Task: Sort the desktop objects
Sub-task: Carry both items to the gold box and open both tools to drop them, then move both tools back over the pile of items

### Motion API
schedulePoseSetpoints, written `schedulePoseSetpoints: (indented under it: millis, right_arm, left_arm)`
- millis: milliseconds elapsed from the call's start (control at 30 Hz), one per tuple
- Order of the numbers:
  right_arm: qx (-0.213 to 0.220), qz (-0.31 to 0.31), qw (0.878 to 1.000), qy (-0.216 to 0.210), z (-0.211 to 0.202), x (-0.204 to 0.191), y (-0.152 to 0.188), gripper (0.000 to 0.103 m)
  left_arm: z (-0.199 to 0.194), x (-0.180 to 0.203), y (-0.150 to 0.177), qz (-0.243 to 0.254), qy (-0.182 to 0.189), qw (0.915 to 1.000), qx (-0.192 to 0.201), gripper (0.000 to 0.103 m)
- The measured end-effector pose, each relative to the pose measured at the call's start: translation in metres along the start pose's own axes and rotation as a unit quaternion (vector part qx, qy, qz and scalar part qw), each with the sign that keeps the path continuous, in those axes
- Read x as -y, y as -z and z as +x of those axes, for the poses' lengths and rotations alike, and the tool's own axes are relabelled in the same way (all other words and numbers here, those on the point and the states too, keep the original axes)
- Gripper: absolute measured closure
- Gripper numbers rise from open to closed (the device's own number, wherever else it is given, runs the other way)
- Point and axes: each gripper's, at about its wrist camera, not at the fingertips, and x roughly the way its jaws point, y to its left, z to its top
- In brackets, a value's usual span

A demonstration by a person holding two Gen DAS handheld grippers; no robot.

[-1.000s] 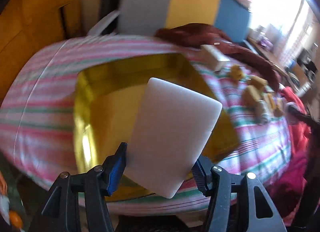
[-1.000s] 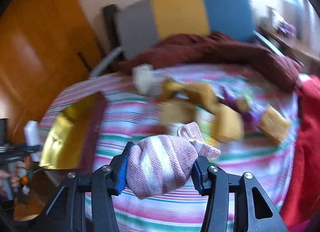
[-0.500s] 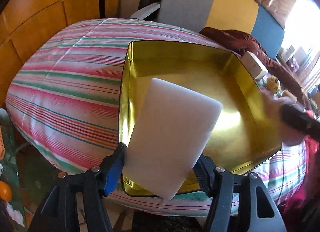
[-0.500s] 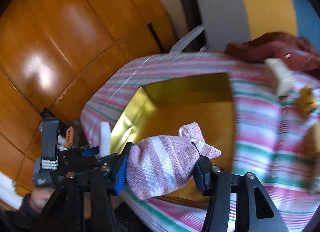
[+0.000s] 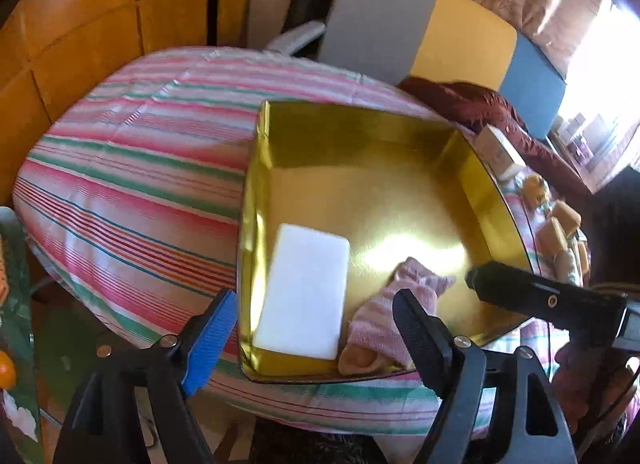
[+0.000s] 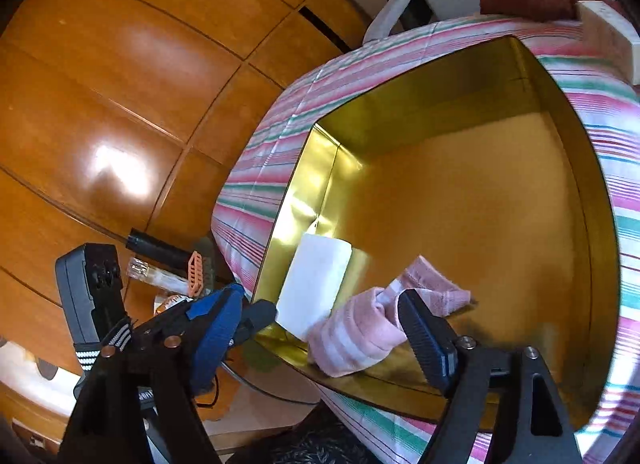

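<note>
A gold tray [image 5: 360, 168] sits on the striped tablecloth [image 5: 140, 184]. A white block [image 5: 304, 292] lies flat in the tray's near left corner. A pink striped sock [image 5: 384, 320] lies beside the block, on its right. My left gripper [image 5: 316, 340] hovers over the near rim, its jaws opening wide and nothing pressed between them. In the right wrist view the white block [image 6: 316, 284] and the sock [image 6: 360, 328] rest on the tray [image 6: 480, 224]. My right gripper [image 6: 320, 344] is above them, jaws opening, pads off the sock. The right gripper's body [image 5: 540, 296] reaches in from the right.
A cream box [image 5: 500, 156] stands past the tray's far right corner. Several yellow-brown blocks [image 5: 556, 224] lie to the tray's right. A dark red cloth [image 5: 480, 104] and a grey, yellow and blue chair back [image 5: 420, 36] are behind. Wooden panels [image 6: 120, 84] are on the left.
Both grippers have opened. The white block has dropped from the left jaws into the tray, and the sock from the right jaws. The right gripper swung left from the scattered blocks to the tray.
</note>
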Motion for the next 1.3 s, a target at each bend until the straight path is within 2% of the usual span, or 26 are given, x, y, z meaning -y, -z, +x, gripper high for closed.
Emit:
schedulePoseSetpoints:
  millis: [100,200,333,433,533,633,700,800,867,900,967,1067,1200,1300]
  right_arm:
    - [0.012,0.000,1.000,0.006,-0.010,0.000,0.002,0.021]
    - [0.022,-0.015,0.999,0.026,-0.015,-0.005,0.003,0.021]
    - [0.034,-0.049,0.996,0.072,-0.019,-0.015,0.008,0.018]
    - [0.048,-0.089,0.988,0.120,-0.023,-0.026,0.011,0.014]
    - [0.071,-0.135,0.974,0.170,-0.031,-0.038,0.014,0.009]
    - [0.099,-0.164,0.959,0.211,-0.041,-0.045,0.017,0.004]
    - [0.123,-0.177,0.947,0.238,-0.051,-0.047,0.019,0.001]
    - [0.162,-0.196,0.929,0.269,-0.068,-0.048,0.020,0.000]
    - [0.181,-0.200,0.913,0.305,-0.079,-0.044,0.020,0.000]
    - [0.186,-0.196,0.910,0.313,-0.083,-0.043,0.020,0.000]
    - [0.195,-0.177,0.911,0.317,-0.097,-0.034,0.018,0.000]
    - [0.181,-0.122,0.930,0.296,-0.121,-0.010,0.010,0.000]
    - [0.169,-0.039,0.945,0.278,-0.163,0.032,-0.002,0.000]
    - [0.191,0.011,0.945,0.265,-0.205,0.063,-0.003,0.000]
  left_arm:
    - [-0.011,-0.002,-0.002,0.000,-0.038,0.9988,0.029,0.024]
    - [-0.018,-0.006,-0.001,-0.010,-0.054,0.9973,0.049,0.032]
    - [-0.020,-0.005,0.000,-0.016,-0.043,0.9973,0.057,0.032]
    - [-0.022,0.001,0.001,-0.011,-0.031,0.9974,0.064,0.033]
    - [-0.022,0.010,0.001,0.000,-0.022,0.9977,0.065,0.034]
    - [-0.020,0.021,0.002,0.009,-0.009,0.9982,0.059,0.043]
    - [-0.019,0.029,0.003,0.020,-0.005,0.9982,0.056,0.045]
    - [-0.019,0.043,0.005,0.044,0.006,0.9976,0.053,0.050]
    - [-0.020,0.052,0.006,0.056,0.015,0.9968,0.055,0.052]
    - [-0.022,0.057,0.007,0.063,0.024,0.9962,0.056,0.052]
    - [-0.022,0.066,0.005,0.067,0.041,0.9955,0.053,0.052]
    - [-0.022,0.079,0.002,0.074,0.066,0.9940,0.048,0.052]
    - [-0.028,0.103,-0.002,0.101,0.085,0.9897,0.056,0.052]
    - [-0.030,0.122,-0.005,0.118,0.111,0.9850,0.057,0.051]
